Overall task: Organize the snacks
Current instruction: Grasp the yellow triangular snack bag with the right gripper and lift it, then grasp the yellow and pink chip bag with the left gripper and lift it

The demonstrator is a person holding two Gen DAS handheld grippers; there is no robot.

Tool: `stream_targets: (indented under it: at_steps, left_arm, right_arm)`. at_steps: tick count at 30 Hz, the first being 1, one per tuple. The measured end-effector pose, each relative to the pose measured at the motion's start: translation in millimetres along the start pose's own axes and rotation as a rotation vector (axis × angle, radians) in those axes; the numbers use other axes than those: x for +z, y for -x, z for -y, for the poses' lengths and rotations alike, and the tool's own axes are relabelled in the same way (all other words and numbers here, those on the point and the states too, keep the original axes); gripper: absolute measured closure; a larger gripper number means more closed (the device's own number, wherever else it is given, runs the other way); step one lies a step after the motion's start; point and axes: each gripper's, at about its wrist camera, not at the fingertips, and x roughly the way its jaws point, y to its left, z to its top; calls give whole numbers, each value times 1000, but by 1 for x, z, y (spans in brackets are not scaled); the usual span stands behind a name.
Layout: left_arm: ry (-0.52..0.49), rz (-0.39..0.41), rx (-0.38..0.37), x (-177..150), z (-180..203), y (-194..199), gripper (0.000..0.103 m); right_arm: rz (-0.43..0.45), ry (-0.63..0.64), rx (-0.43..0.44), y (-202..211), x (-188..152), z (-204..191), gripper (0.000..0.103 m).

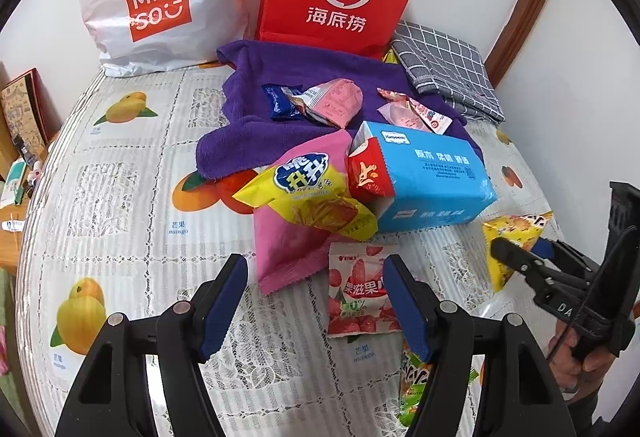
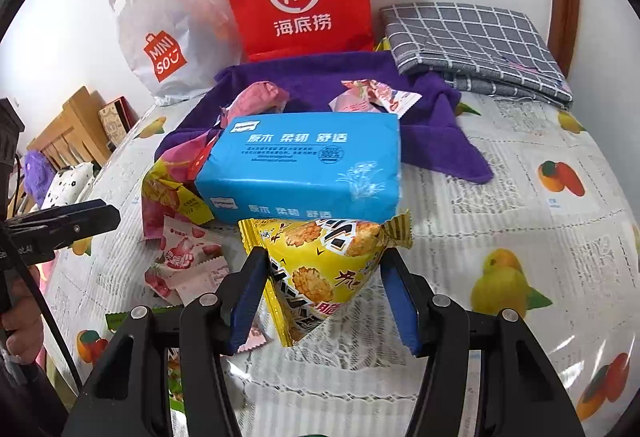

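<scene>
Right tongs [image 2: 320, 287] around yellow cracker packet [image 2: 320, 265].

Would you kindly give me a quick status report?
Right gripper shut on yellow triangular snack. Left gripper open over strawberry packet. Blue tissue pack just beyond.

Fruit-print table [image 1: 120, 173] under purple towel [image 1: 248, 141], snack packets [image 1: 356, 293].
</scene>
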Motion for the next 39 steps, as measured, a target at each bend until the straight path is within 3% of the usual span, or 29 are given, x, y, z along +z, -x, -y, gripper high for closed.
stream_targets:
  at_steps: [9,28,36,39]
  left_arm:
    - [20,-12,-6,1,-4,-7,36]
    - [103,-19,-11,37,-3,-49,36]
    - [90,-11,-2,40,-5,-52,52]
    - [97,-9,-11,37,-8,-48,52]
  right_arm:
    - [8,-25,-3,4,-4,16,46]
    - [-9,-60,-5,-4,-4,40,46]
    - [-27,-67,-15,-11,-3,42,46]
    - [-27,-66,-14,-10,-2,41,46]
